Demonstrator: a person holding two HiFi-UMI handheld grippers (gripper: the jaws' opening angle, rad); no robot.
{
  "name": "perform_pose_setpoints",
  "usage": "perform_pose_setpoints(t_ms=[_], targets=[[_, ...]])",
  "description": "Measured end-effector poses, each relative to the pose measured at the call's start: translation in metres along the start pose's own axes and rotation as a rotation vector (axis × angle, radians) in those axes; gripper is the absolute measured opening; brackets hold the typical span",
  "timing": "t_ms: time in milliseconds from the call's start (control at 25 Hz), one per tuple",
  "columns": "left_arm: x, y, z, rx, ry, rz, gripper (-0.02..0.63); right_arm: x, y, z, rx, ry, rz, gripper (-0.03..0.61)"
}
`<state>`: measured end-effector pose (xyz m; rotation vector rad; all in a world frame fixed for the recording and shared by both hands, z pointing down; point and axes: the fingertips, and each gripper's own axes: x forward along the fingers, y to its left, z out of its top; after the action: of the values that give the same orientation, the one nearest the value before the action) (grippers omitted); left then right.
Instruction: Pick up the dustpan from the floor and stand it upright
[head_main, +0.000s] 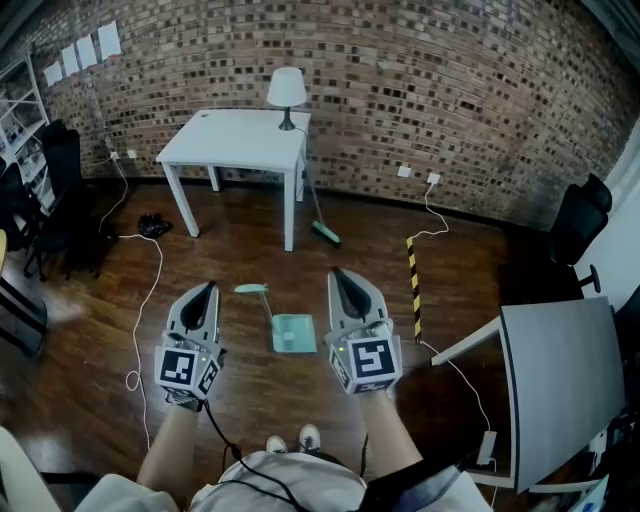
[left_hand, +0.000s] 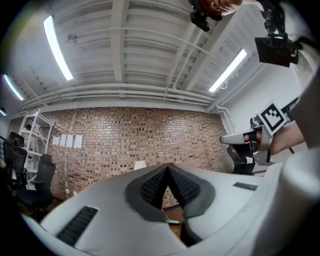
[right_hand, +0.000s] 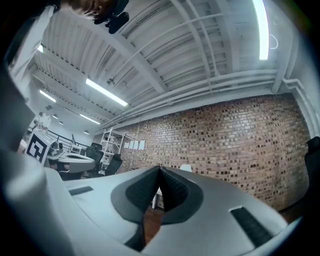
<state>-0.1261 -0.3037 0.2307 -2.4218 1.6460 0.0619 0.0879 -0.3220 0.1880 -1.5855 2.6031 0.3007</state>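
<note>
1. Left gripper view: the teal plastic dustpan (left_hand: 173, 221) is mostly hidden behind the left hand-held gripper (left_hand: 167, 169); only a sliver shows.
2. Head view: the white metal shelf rack (head_main: 22, 105) is cut by the left edge.
3. Small black lump (head_main: 153, 226): too small to identify.

— Where's the dustpan (head_main: 291, 332)?
— On the floor (head_main: 90, 350), between the left claw (head_main: 209, 288) and the right claw (head_main: 338, 273).
— Behind it?
— The surface (head_main: 235, 140), with a lamp (head_main: 287, 95) on its right back corner and a broom (head_main: 320, 222) at its right side.
</note>
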Motion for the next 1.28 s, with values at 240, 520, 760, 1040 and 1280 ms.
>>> perform_pose_setpoints(t_ms=[240, 520, 760, 1040, 1280], targets=[[-0.020, -0.009, 0.017, -0.017, -0.005, -0.017, -0.006, -0.017, 0.018, 0.014, 0.025, -0.012, 0.021, -0.020], [-0.056, -0.031, 0.047, -0.004, -0.048, -0.073, -0.006, -0.056, 0.043, 0.012, 0.021, 0.022, 0.036, -0.020], [-0.103, -0.058, 0.058, -0.017, -0.062, -0.077, -0.006, -0.111, 0.057, 0.015, 0.101, 0.023, 0.011, -0.018], [-0.180, -0.135, 0.060, -0.011, -0.034, -0.028, -0.005, -0.226, 0.051, 0.030, 0.119, 0.011, 0.004, -0.020], [-0.276, -0.223, 0.074, -0.034, -0.007, 0.037, -0.005, -0.355, 0.052, 0.038, 0.110, 0.062, 0.050, -0.020]])
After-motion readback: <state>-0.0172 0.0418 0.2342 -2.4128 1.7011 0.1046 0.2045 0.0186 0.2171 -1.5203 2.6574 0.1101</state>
